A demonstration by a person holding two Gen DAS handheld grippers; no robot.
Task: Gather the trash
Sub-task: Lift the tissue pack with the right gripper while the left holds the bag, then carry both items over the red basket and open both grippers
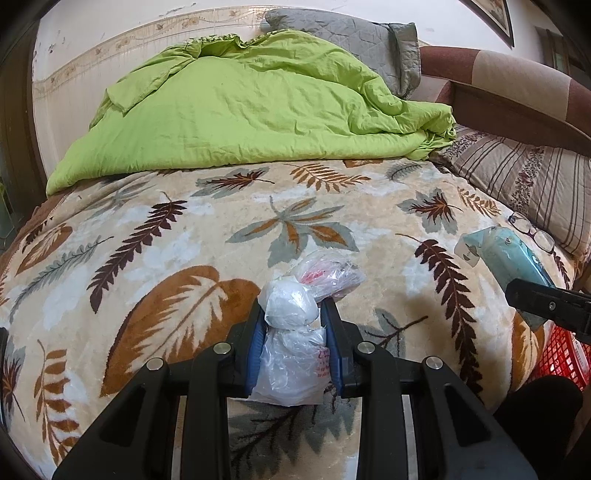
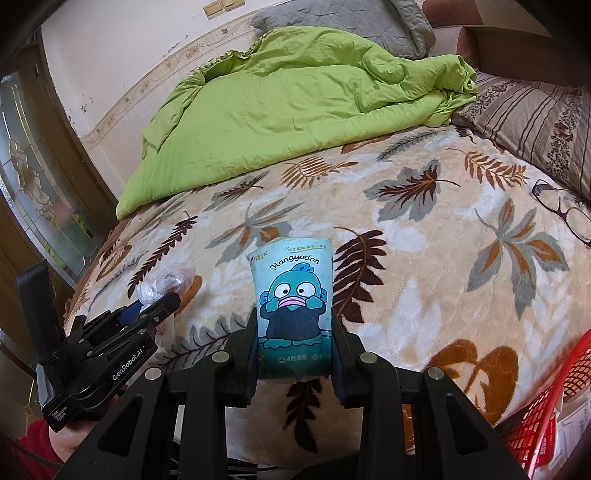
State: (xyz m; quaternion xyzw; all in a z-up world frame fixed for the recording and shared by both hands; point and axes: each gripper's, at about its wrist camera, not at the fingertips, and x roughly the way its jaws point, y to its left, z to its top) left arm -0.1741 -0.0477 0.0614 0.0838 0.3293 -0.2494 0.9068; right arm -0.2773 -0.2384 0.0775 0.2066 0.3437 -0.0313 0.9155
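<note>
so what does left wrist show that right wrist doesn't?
Only left wrist: the clear plastic bag close up between the left gripper's jaws, and a picture frame on the wall. Only right wrist: the printed cartoon front of the tissue pack held in the right gripper, the glass door, and a wall switch. Both: leaf blanket, green quilt, glasses, red basket.

"Hangyodon" on tissue pack [image 2: 295,306]; "GenRobot.AI" on left claw [image 2: 157,301]
</note>
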